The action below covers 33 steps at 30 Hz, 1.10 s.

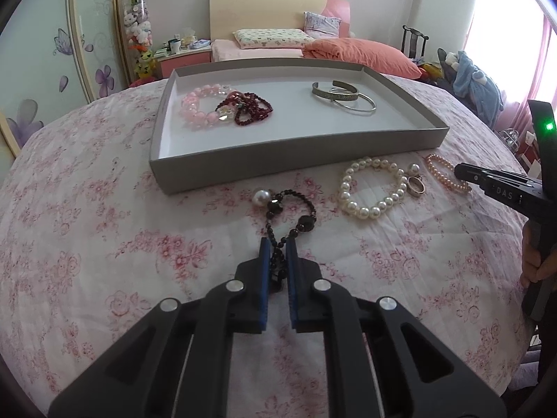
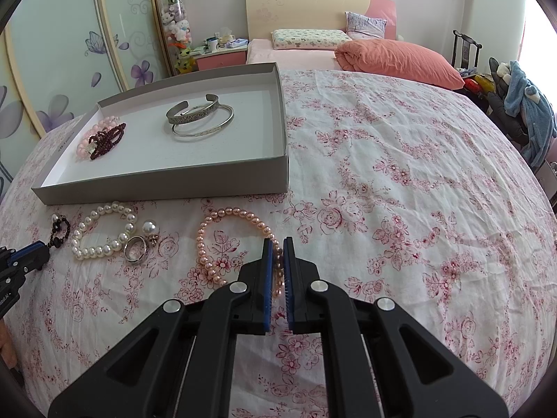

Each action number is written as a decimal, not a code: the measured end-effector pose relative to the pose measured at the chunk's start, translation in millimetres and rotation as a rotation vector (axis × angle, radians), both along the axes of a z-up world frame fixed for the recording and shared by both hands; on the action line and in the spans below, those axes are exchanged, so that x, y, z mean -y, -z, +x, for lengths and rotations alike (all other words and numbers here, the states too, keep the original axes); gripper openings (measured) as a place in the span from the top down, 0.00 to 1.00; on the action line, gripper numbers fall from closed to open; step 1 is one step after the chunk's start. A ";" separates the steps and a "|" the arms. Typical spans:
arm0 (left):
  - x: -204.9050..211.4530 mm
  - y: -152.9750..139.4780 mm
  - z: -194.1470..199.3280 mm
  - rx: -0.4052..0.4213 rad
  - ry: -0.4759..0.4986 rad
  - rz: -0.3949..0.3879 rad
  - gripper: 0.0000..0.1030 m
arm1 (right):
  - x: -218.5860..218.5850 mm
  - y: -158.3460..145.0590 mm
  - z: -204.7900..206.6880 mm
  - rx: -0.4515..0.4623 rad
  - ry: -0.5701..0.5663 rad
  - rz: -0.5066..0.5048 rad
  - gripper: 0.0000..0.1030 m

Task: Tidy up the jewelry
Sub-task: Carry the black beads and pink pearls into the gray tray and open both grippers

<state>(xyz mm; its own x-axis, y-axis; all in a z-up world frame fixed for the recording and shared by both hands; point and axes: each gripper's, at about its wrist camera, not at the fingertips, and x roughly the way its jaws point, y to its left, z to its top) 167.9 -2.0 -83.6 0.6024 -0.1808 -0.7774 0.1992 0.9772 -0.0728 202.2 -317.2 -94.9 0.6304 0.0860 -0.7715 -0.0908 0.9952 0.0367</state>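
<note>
Pickup step: your left gripper point(image 1: 277, 249) pinches black bead bracelet point(image 1: 290, 214); right gripper point(image 2: 277, 248) clamps pink pearl bracelet point(image 2: 222, 240). Next: lift both, carry forward into tray point(image 1: 278, 153) ahead.

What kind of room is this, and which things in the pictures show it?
Most likely a bedroom in a home. A bed with a headboard and a patterned pillow stands at the back, a pink nightstand is beside it, and a tall clear tube of plush toys stands near the wardrobe.

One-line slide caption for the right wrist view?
Right claw shut on pink pearl bracelet beside gray tray.
</note>
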 end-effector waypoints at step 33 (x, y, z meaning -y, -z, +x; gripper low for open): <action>-29.1 -46.6 -33.1 0.167 -0.083 -0.130 0.92 | -19.4 -61.1 -29.8 0.219 -0.099 0.173 0.94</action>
<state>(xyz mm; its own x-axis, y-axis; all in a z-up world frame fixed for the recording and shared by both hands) 134.8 27.1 -37.0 0.7379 -0.2172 -0.6390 0.1383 0.9754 -0.1719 172.4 -297.8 -33.8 0.7622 0.2739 -0.5866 -0.2119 0.9617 0.1737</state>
